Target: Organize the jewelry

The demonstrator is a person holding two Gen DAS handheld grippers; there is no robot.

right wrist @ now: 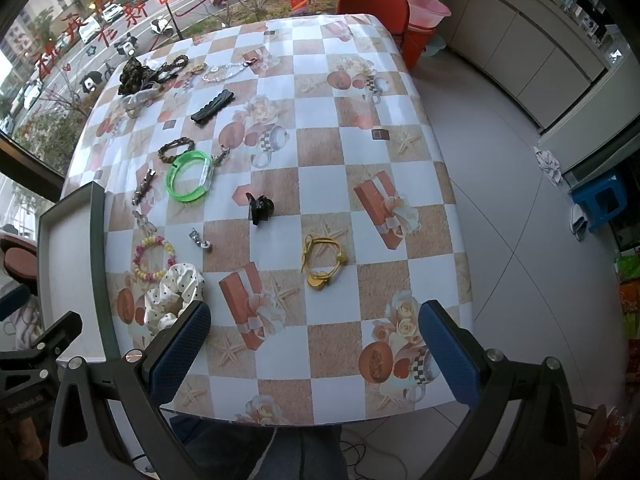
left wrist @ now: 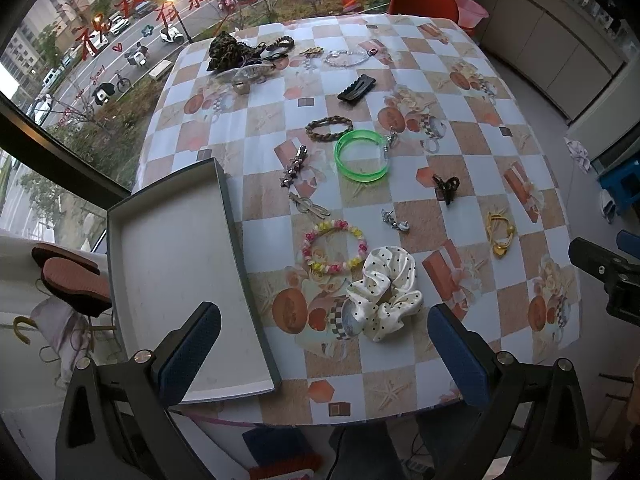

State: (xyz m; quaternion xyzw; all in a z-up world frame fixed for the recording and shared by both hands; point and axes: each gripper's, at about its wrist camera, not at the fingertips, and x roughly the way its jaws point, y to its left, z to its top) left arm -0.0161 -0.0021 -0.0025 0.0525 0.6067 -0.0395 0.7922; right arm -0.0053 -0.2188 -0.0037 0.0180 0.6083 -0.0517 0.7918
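on the checked tablecloth [left wrist: 400,80] the jewelry lay scattered and loose; nearest the front edge sat a white polka-dot scrunchie [left wrist: 385,293], and just beyond it, almost touching, a pastel bead bracelet [left wrist: 334,246]; further in lay a small silver charm [left wrist: 394,221], a silver hair clip [left wrist: 309,206] and a studded barrette [left wrist: 294,166]; a green translucent bangle [left wrist: 362,155] lay near the table's middle, with a braided brown bracelet [left wrist: 329,128] just beside it on the far side; a small black claw clip [right wrist: 260,207] stood apart to the right, and a yellow cord bracelet [right wrist: 322,262] lay further right again, well apart from the rest; a flat black hair clip [left wrist: 357,87] lay further back, and at the far edge were a clear bead chain [left wrist: 347,58] and a heap with a leopard-print scrunchie [left wrist: 224,51]; at the left edge of the table rested a shallow grey box lid [left wrist: 236,240], its pale inside bare; the left gripper [left wrist: 324,344] hung above the near edge with its blue pads spread wide, the polka-dot scrunchie seen between them but untouched; the right gripper [right wrist: 314,344] hung over the near right part of the cloth, likewise spread wide and holding nothing; beyond the table stood an orange chair [right wrist: 374,0] and a pink basin [right wrist: 428,8], with a window [left wrist: 100,40] on the left looking onto a street.
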